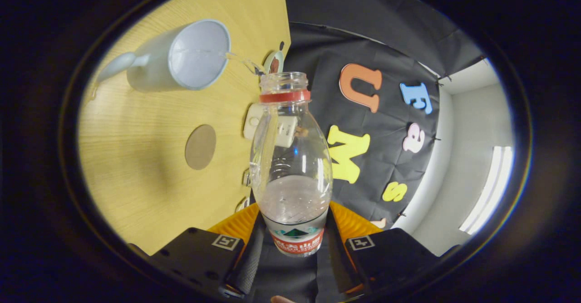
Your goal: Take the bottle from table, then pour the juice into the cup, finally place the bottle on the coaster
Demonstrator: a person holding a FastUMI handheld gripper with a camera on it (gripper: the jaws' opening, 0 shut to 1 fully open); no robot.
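Two fingers of the gripper are clamping the bottle at its labelled base. The bottle is tilting toward the cup, sending a thin stream over its rim, while the coaster is lying nearby on the table.

Bare tabletop around coaster

Bottle label too blurred to read; no other legible txt.

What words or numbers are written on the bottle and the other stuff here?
Bottle label, clamped in the gripper: white print on red, too blurred to read.
Square tags on the gripper: black-and-white patterns, no words.
Cup, coaster, table: no writing.
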